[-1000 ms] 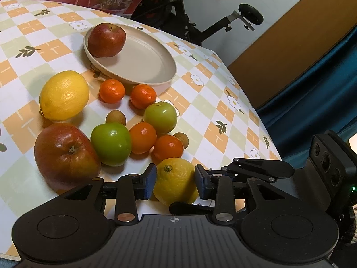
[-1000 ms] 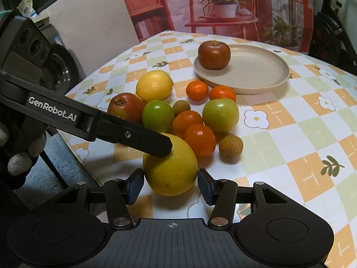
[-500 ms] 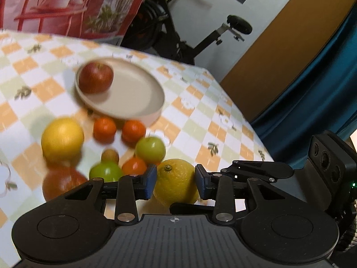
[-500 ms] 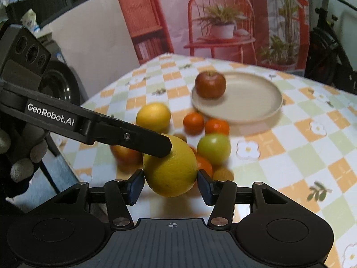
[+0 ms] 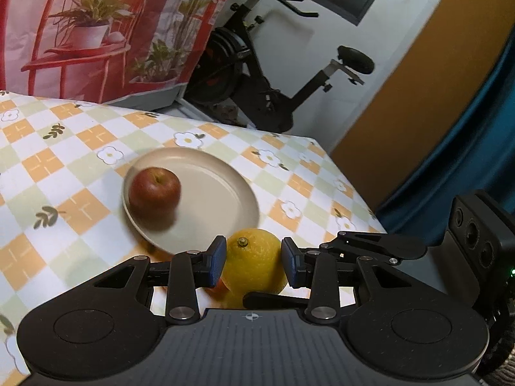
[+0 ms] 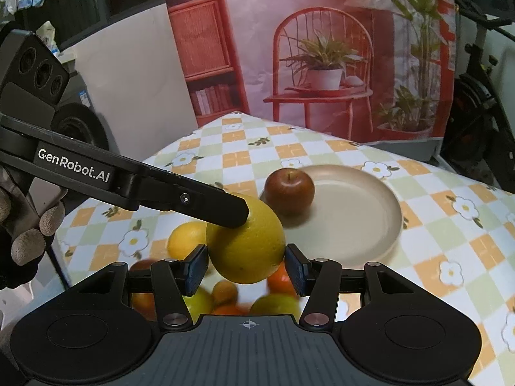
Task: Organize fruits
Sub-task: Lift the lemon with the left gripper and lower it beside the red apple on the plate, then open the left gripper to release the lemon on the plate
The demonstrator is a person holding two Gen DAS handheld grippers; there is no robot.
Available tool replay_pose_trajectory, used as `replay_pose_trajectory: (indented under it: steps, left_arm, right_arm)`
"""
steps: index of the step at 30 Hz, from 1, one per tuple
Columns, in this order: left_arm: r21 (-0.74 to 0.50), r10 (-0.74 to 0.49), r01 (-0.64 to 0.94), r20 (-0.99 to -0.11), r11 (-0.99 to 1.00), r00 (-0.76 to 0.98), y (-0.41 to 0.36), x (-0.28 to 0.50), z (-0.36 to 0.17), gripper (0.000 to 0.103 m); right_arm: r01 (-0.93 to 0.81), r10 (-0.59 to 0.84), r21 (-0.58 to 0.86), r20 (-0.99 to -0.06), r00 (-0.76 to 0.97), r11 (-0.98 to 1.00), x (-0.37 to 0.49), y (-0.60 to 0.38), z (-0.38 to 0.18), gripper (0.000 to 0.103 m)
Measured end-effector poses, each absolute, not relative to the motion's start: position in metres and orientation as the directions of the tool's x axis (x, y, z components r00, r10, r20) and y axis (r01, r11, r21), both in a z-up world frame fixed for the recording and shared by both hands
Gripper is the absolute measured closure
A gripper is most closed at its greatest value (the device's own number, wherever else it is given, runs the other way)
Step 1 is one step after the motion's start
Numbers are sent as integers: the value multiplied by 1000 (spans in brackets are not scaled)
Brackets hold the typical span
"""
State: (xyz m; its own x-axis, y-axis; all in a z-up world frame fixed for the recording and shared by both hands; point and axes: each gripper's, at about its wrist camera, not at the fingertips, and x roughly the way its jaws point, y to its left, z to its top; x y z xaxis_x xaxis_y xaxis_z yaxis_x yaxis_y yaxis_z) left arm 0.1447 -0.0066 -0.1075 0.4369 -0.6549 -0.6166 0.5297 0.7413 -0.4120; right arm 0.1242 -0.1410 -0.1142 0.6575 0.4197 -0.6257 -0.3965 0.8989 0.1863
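A yellow lemon point(image 5: 254, 267) hangs above the table with both grippers on it. My left gripper point(image 5: 254, 262) is shut on its sides. My right gripper point(image 6: 246, 270) clamps the same lemon point(image 6: 246, 244) from another angle. One of the left gripper's fingers point(image 6: 222, 207) presses the lemon's upper left. Ahead lies a beige plate point(image 5: 231, 183) with a red apple point(image 5: 154, 193) on its left part. In the right wrist view the plate point(image 6: 360, 212) and apple point(image 6: 289, 190) lie just beyond the lemon.
A second lemon point(image 6: 185, 238), tangerines point(image 6: 278, 280) and green fruit sit blurred on the checked tablecloth point(image 6: 450, 241) under the held lemon. An exercise bike point(image 5: 273, 74) stands past the table's far edge. A gloved hand point(image 6: 25, 234) holds the left gripper.
Both grippers rose together with the lemon, lifting it off the table toward the plate. The fruit pile dropped low in both views and is mostly hidden in the left wrist view.
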Motion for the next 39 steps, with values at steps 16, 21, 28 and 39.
replay_pose_trajectory:
  steps: [16, 21, 28, 39]
  left_arm:
    - [-415, -580, 424, -702, 805, 413, -15, 218, -146, 63]
    - [-393, -550, 409, -730, 823, 406, -18, 227, -154, 63]
    - [-375, -523, 388, -745, 842, 413, -15, 234, -158, 63]
    - [-323, -470, 365, -756, 873, 455, -10, 240, -154, 63]
  right_arm:
    - [-400, 430, 215, -683, 591, 891, 207, -145, -163, 55]
    - [-393, 432, 229, -697, 572, 891, 219, -143, -174, 55]
    - [-379, 435, 250, -708, 556, 891, 230, -137, -182, 54]
    - [-369, 430, 253, -710, 557, 895, 242, -126, -182, 54]
